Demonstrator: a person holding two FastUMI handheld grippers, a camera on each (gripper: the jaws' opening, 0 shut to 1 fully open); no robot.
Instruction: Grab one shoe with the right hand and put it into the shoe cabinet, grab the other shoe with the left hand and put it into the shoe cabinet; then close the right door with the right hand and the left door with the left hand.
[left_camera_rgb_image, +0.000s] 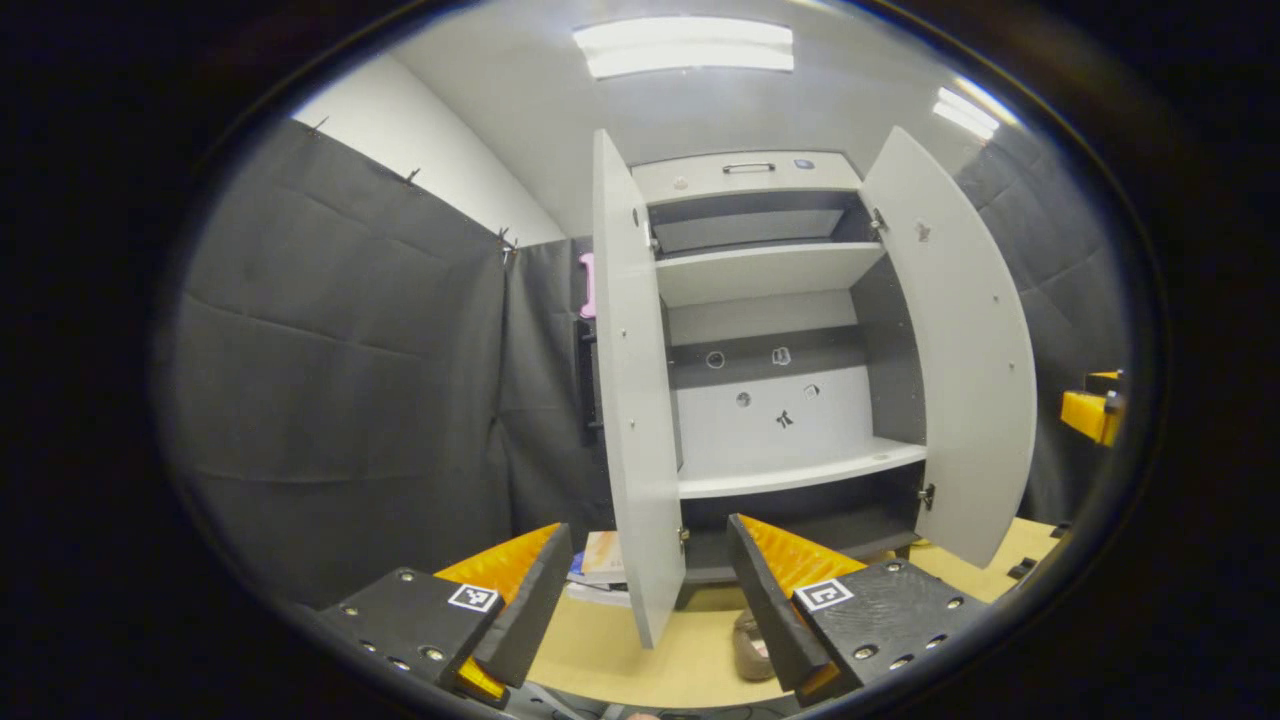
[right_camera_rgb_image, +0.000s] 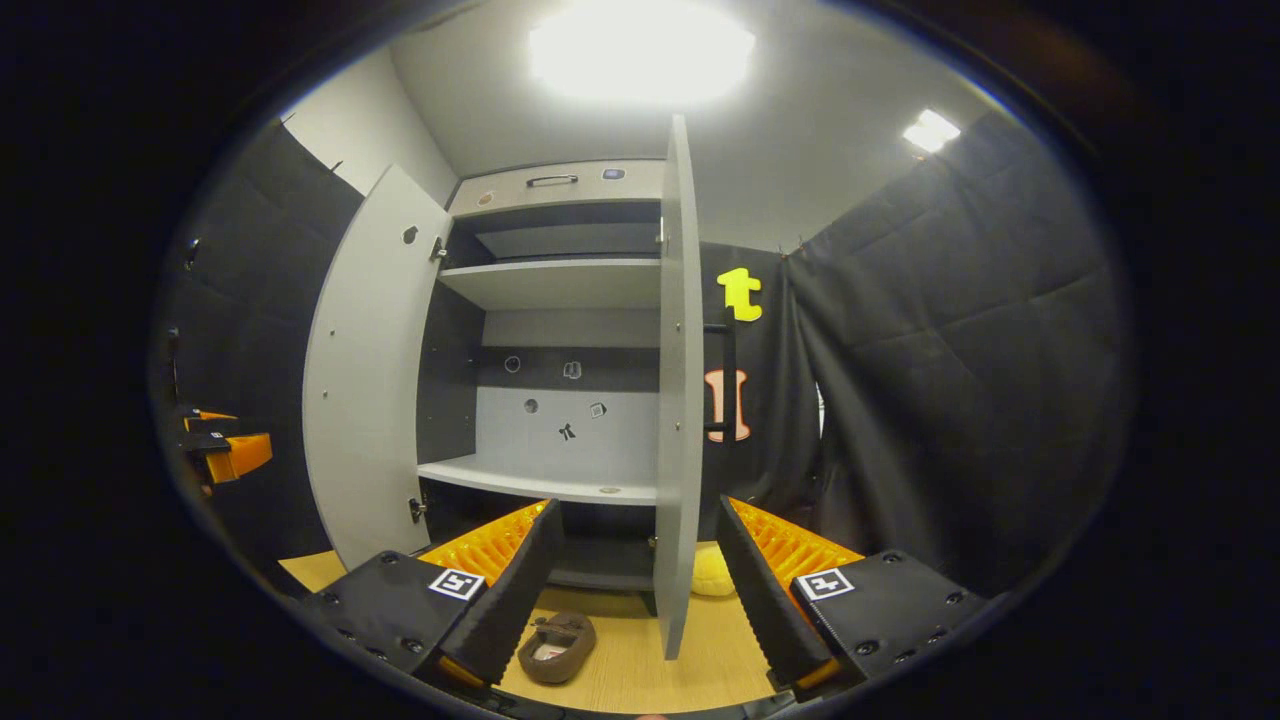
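Note:
The grey shoe cabinet (left_camera_rgb_image: 770, 270) stands ahead with both doors swung wide open; its shelves (left_camera_rgb_image: 800, 470) are bare. A brown shoe (right_camera_rgb_image: 556, 645) lies on the wooden floor in front of the cabinet, just right of my right gripper's left finger. In the left gripper view a brown shoe (left_camera_rgb_image: 748, 645) lies low, partly hidden behind the right finger. My left gripper (left_camera_rgb_image: 648, 530) is open and holds nothing, with the left door's edge (left_camera_rgb_image: 630, 400) straight ahead. My right gripper (right_camera_rgb_image: 638, 508) is open too, facing the right door's edge (right_camera_rgb_image: 680, 400).
A yellow soft object (right_camera_rgb_image: 712, 575) rests on the floor behind the right door. Some stacked papers (left_camera_rgb_image: 600, 565) lie by the left door's foot. Black cloth walls close in both sides. The other gripper (left_camera_rgb_image: 1092, 410) shows at the right rim, and the left one (right_camera_rgb_image: 225, 450) at the left rim.

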